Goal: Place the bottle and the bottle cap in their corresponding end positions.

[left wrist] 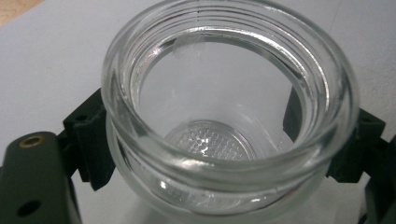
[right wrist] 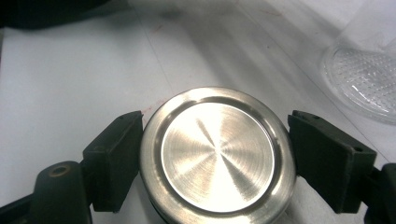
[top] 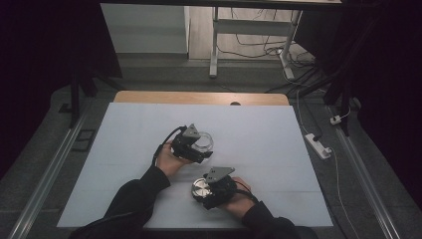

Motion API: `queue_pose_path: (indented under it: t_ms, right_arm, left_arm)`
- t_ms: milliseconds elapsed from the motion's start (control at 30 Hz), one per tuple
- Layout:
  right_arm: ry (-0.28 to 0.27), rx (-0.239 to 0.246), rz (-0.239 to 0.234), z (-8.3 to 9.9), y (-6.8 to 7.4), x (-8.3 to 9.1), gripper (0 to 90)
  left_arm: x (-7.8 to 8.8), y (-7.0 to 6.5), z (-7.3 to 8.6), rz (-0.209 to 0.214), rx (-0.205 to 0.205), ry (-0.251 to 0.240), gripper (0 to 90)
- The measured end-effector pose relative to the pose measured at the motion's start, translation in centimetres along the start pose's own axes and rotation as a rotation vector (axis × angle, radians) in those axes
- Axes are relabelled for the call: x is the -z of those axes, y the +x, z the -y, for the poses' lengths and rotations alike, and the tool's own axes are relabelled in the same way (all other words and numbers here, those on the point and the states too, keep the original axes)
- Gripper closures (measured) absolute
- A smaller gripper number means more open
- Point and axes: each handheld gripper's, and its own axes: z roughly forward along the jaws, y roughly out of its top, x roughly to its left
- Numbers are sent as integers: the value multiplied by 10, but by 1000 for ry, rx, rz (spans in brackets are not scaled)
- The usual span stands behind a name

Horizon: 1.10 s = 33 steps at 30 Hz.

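Left gripper [top: 195, 147]: held over the middle of the white table cover [top: 124, 149], its jaws clamped on a clear glass jar [top: 204, 142].
Glass jar: in the left gripper view the glass jar [left wrist: 229, 116] sits between the two black pads, open mouth toward the camera, threaded rim at the top, patterned base seen through the glass. One pad [left wrist: 91, 144] presses on the wall just below the rim at the picture's left; the other presses on the opposite side at the right.
Right gripper [top: 206, 188]: nearer the person, just beside and below the left one in the high view, jaws closed on a round metal lid [top: 200, 187].
Metal lid: in the right gripper view the metal lid [right wrist: 217, 156] lies flat-side up between the pads, brushed top facing the camera, each pad [right wrist: 116, 154] touching its edge on either side.
Jar and lid: apart, near each other; the jar's base [right wrist: 364, 79] appears at the upper right of the right gripper view.
Hands: both sleeves are dark and come in from the bottom edge.
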Motion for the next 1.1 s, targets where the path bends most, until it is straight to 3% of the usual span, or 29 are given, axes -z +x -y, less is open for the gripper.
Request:
queue_pose_path:
  t_ms: [100, 500, 700, 1100]
  right_arm:
    - [11, 11, 11, 0, 2, -1, 193]
    - [11, -17, 14, 0, 2, -1, 186]
    - [-23, -38, 10, -2, 2, 4, 168]
    - [-71, -52, 14, -6, 2, 18, 132]
  left_arm:
    - [0, 2, 1, 8, 20, -9, 147]
    - [0, 3, 3, 16, 3, -11, 143]
    - [3, 3, 4, 37, 3, -11, 107]
    - [17, 4, 4, 25, 15, -19, 46]
